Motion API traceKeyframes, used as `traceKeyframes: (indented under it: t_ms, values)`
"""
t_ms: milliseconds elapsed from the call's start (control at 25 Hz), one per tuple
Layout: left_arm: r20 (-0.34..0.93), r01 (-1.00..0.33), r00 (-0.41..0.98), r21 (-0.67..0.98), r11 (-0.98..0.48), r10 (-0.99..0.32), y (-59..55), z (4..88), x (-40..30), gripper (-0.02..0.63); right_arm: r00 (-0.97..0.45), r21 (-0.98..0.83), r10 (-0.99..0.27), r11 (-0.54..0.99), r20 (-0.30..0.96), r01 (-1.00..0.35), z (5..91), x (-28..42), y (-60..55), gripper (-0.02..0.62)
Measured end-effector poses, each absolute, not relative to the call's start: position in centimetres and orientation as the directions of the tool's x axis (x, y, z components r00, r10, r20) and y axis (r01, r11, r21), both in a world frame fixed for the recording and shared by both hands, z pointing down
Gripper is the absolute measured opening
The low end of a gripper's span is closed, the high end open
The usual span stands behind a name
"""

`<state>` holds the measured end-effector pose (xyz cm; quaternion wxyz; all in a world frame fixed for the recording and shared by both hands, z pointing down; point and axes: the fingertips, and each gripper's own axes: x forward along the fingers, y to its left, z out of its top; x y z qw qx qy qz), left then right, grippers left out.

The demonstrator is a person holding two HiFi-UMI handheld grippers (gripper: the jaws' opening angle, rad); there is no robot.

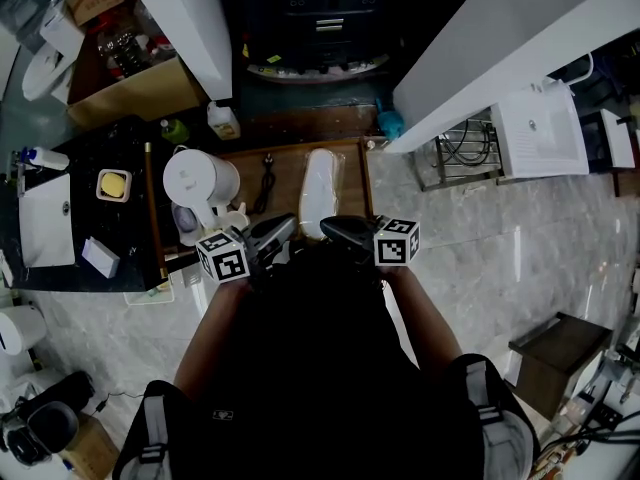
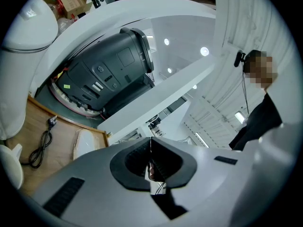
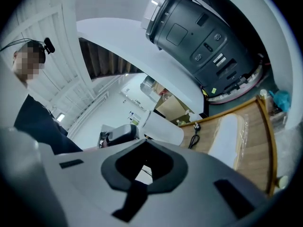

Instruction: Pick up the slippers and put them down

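Note:
One white slipper (image 1: 319, 193) in clear plastic wrap lies lengthwise on a wooden tray (image 1: 363, 183). It also shows in the left gripper view as the slipper (image 2: 87, 143) and in the right gripper view as the slipper (image 3: 227, 135). My left gripper (image 1: 288, 225) and right gripper (image 1: 330, 227) hover side by side at the tray's near edge, just short of the slipper's near end. The left gripper (image 2: 150, 142) has its jaws together with nothing held. The right gripper (image 3: 146, 144) is shut and empty too.
A white kettle (image 1: 196, 178) stands on the tray's left part, with a black cable (image 1: 265, 182) between it and the slipper. A large dark grey machine (image 2: 113, 70) sits beyond the tray. White beams cross overhead. A dark counter (image 1: 90, 208) with small items is at the left.

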<state>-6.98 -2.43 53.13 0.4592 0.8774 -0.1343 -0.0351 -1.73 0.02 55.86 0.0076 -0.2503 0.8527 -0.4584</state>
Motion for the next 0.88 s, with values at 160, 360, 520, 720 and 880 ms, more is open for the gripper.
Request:
traceKeyframes:
  t_ms: [160,360,520,720,880]
  values:
    - [0.066,-0.202,0.963,0.816,-0.541,-0.261,-2.4,53.0,-6.5,0.012,-0.877,-0.780,-0.435,0.469,0.204,-0.414,55.0,-1.7,0.0,0.006]
    - [0.064,-0.198,0.965,0.816,-0.543,-0.256,-2.4,53.1,-6.1,0.012,-0.884,-0.769,-0.425,0.494,0.194,-0.406,54.0,-1.8,0.1,0.006]
    - [0.061,-0.195,0.965,0.816,-0.545,-0.254,-2.3,53.2,-5.9,0.012,-0.886,-0.766,-0.421,0.499,0.194,-0.404,53.9,-1.7,0.2,0.006]
    - [0.062,-0.196,0.965,0.814,-0.547,-0.254,-2.2,53.1,-5.7,0.012,-0.889,-0.765,-0.414,0.502,0.197,-0.404,53.9,-1.7,0.6,0.006]
    - [0.062,-0.198,0.965,0.814,-0.545,-0.256,-2.1,53.1,-5.5,0.012,-0.894,-0.761,-0.404,0.512,0.195,-0.397,53.8,-1.7,0.8,0.006]
